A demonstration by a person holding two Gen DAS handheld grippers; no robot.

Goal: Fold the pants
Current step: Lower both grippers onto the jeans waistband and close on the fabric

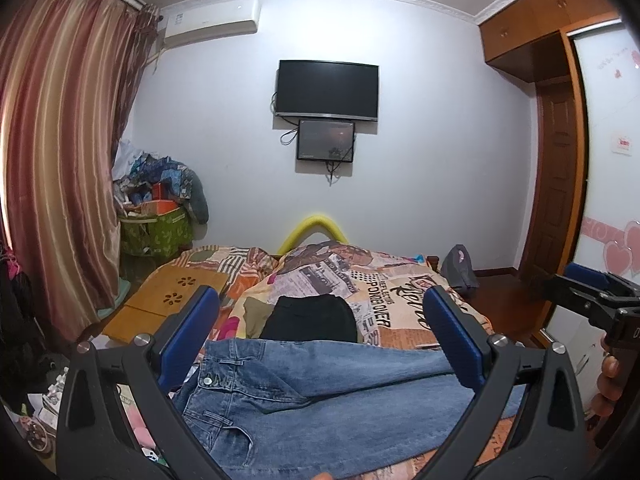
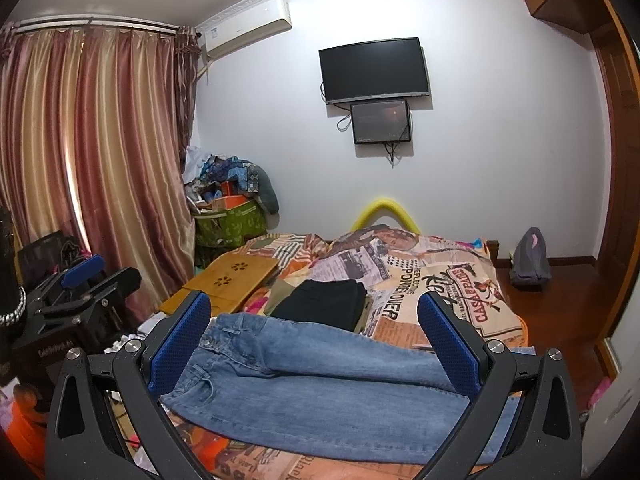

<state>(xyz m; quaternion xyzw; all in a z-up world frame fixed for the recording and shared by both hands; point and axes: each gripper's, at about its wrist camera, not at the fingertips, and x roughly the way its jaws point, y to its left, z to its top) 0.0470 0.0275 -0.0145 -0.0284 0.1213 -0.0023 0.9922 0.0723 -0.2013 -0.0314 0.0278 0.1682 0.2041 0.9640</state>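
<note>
Blue jeans (image 1: pixel 320 396) (image 2: pixel 316 372) lie across the near end of the bed, waistband with its button to the left, legs running right, one leg lying over the other. My left gripper (image 1: pixel 320 336) hovers above them, wide open, blue pads empty. In its own view my right gripper (image 2: pixel 316 336) is also wide open over the jeans with nothing between its fingers. The right gripper (image 1: pixel 588 292) shows at the right edge of the left wrist view, held by a hand. At the left edge of the right wrist view is the left gripper (image 2: pixel 86 280).
A folded black garment (image 1: pixel 312 318) (image 2: pixel 324 304) lies on the patterned bedspread (image 1: pixel 384 288) (image 2: pixel 432 280) beyond the jeans. A wooden lap table (image 1: pixel 172 304) (image 2: pixel 228 280) sits at the bed's left. Curtains, a cluttered green bin (image 2: pixel 230 224) and a grey bag (image 2: pixel 530 260) surround the bed.
</note>
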